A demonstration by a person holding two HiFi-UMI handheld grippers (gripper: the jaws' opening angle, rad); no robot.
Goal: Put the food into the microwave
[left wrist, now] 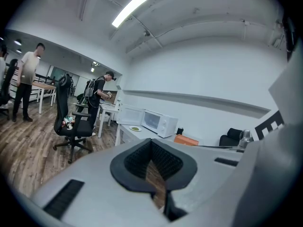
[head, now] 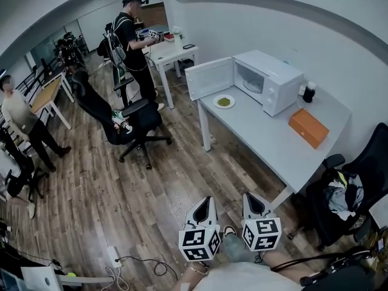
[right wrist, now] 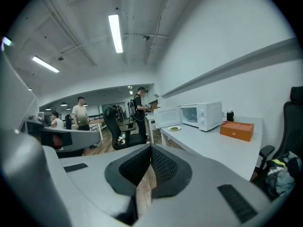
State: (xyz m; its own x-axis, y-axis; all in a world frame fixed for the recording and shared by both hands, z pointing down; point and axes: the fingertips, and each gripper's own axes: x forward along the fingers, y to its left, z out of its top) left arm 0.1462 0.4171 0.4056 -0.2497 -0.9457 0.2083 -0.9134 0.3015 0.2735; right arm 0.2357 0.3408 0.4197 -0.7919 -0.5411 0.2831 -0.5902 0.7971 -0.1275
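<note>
Food plate (head: pixel 224 102) on table (head: pixel 273 153), by open microwave (head: pixel 270 77).
L gripper (head: pixel 205 202) & R gripper (head: pixel 252 199): jaws together, empty, well apart from table.

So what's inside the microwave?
The door of the microwave is open; the inside that shows looks bare. The plate of green food sits outside on the table. Far corners are hidden.

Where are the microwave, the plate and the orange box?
microwave (head: pixel 270 77): head view, on its white top.
plate (head: pixel 216 102): head view, on its left rim.
orange box (head: pixel 308 128): head view, on its top face.
</note>
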